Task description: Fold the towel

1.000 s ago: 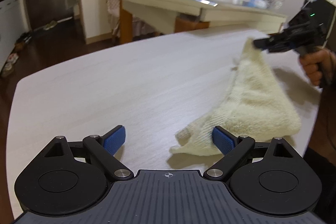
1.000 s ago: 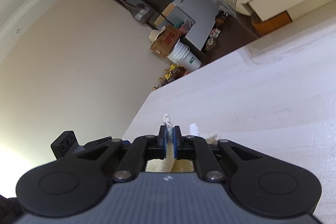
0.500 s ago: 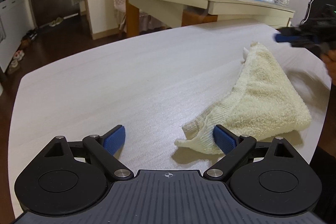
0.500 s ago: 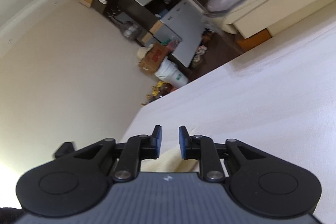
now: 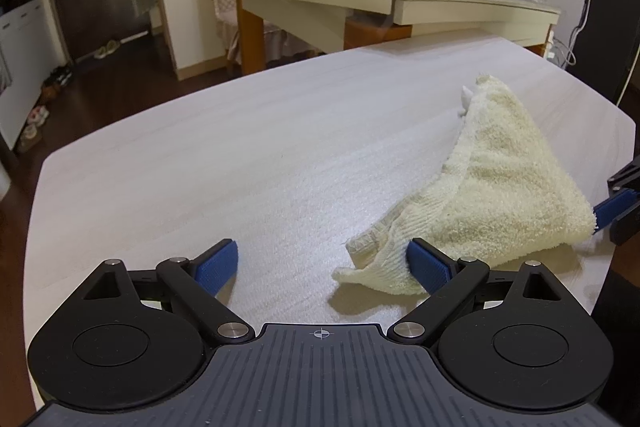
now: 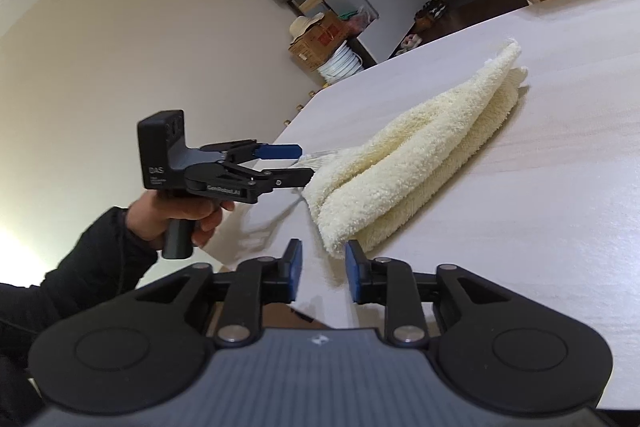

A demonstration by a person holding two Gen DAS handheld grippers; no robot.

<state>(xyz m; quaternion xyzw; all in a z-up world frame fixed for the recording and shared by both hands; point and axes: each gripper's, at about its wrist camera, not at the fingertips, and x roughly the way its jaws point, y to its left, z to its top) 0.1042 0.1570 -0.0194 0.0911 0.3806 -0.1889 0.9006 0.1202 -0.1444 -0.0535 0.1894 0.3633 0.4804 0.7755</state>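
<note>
the towel (image 5: 496,195) lay folded in a triangle on the table (image 5: 240,155). we held our left gripper (image 5: 322,261) spread wide at its near corner, our right gripper (image 6: 320,259) parted and empty beside another corner.

Left wrist camera faces across the table (image 5: 240,155) from its near edge; right wrist camera looks back low from the side. Both share the towel (image 5: 508,187).

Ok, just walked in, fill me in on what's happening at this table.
A person is folding a cream towel on a pale table, one tool in each hand. The towel lies folded into a rough triangle. Neither tool grips it: the left tool is open at the near corner, and the right tool is open at another corner.
</note>
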